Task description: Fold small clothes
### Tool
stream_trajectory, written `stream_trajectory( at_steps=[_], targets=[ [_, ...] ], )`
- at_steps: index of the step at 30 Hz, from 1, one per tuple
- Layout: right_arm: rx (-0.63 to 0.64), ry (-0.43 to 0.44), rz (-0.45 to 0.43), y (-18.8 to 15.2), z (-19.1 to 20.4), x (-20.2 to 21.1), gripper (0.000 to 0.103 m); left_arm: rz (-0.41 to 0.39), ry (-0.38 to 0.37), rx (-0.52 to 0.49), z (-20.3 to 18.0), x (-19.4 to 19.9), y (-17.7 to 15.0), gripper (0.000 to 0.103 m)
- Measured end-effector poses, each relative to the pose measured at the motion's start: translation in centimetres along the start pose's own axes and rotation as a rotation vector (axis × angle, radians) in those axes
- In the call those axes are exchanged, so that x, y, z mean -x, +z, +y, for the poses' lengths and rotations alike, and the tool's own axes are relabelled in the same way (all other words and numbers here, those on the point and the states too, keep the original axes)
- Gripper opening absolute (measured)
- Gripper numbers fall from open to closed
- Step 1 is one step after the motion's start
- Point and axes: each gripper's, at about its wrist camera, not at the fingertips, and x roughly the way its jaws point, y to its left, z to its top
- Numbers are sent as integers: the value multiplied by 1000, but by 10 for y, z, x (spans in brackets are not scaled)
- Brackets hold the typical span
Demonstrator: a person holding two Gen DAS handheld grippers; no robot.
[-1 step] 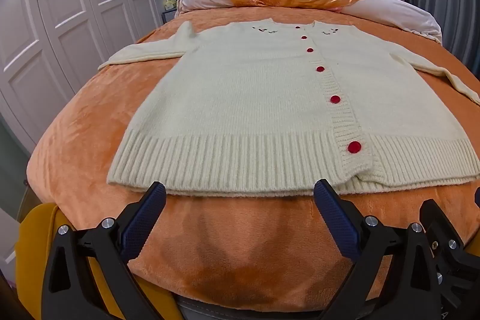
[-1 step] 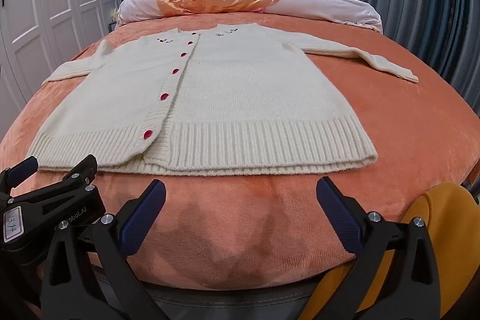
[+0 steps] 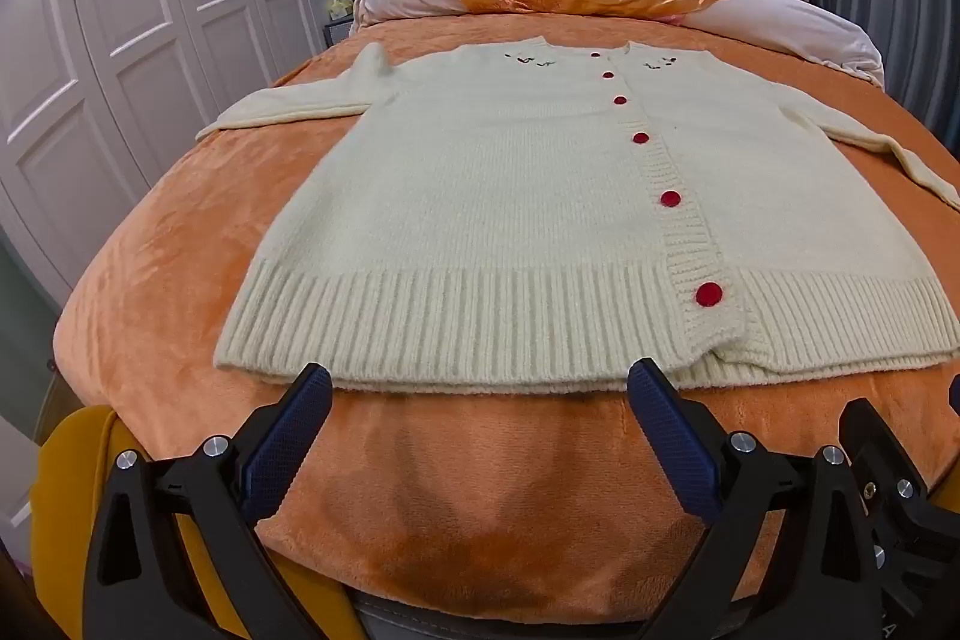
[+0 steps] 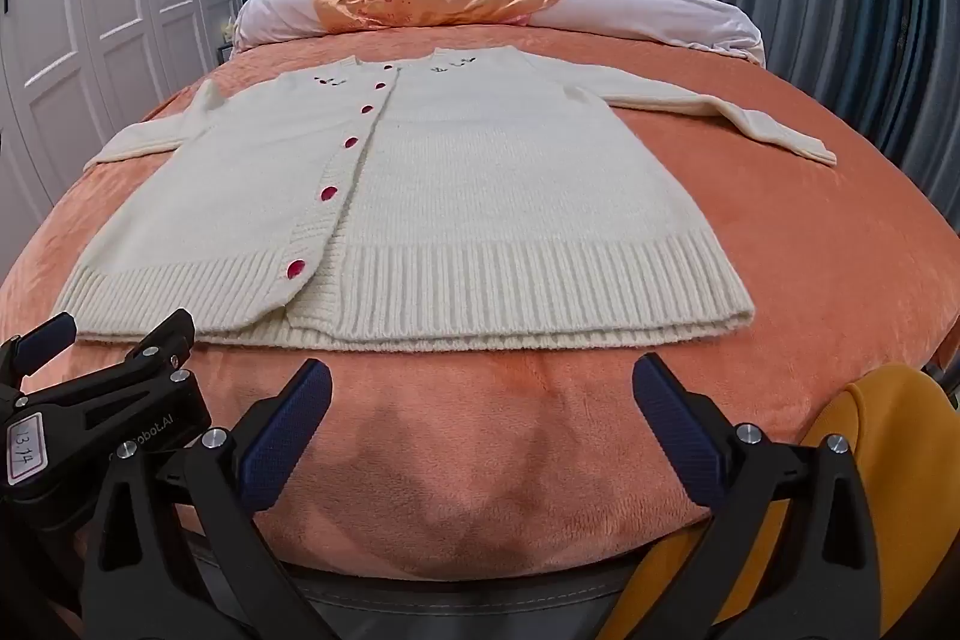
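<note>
A cream knitted cardigan with red buttons (image 3: 540,196) lies flat, sleeves out, mid-frame on the orange plush bedspread (image 3: 180,232); its ribbed hem (image 4: 480,292) sits just above both grippers; left gripper (image 3: 480,403) and right gripper (image 4: 483,394) hover spread wide, gripping nothing, over bare bedspread at lower frame.

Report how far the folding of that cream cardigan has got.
Done: the cream cardigan lies flat and buttoned on the orange blanket, both sleeves spread out to the sides. In hand: nothing; the left gripper and right gripper are open, short of the ribbed hem, touching no cloth. Left: all the folding, since no sleeve or side is turned in yet.
</note>
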Motion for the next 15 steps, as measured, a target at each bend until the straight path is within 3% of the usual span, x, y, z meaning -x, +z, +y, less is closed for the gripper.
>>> stream_trajectory(
  at_steps=[15],
  targets=[
    [2,-3,3,-2,1,-2,98,0,0,0,-1,0,-1,96]
  ],
)
